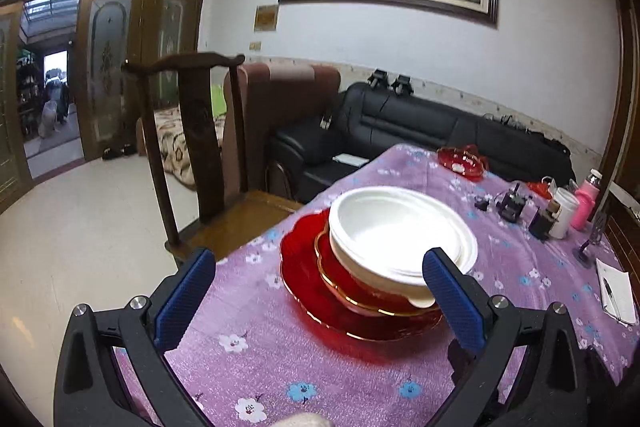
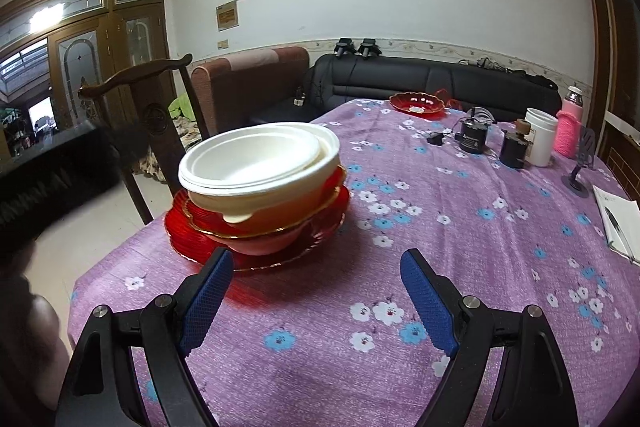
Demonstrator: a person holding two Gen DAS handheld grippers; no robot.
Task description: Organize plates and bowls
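A stack stands on the purple flowered tablecloth [image 1: 280, 359] [image 2: 460, 227]: white bowls [image 1: 400, 231] [image 2: 260, 163] nested in a red bowl with a gold rim [image 1: 352, 291] [image 2: 280, 227], on a large red plate [image 1: 312, 283] [image 2: 188, 227]. A second red bowl [image 1: 464, 159] [image 2: 418, 105] sits at the far edge. My left gripper [image 1: 320, 299] is open and empty; its right finger [image 1: 452, 303] is close to the white bowls' near rim. My right gripper [image 2: 316, 295] is open and empty, just in front of the stack.
A dark wooden chair [image 1: 200, 131] [image 2: 152, 107] stands at the table's left side. At the far right are small dark devices [image 2: 472, 137], a white cup [image 2: 540, 141], a pink bottle [image 2: 570, 125], a phone stand [image 2: 580, 163] and a notebook with pen [image 2: 618, 223]. Sofas [image 1: 400, 123] stand behind.
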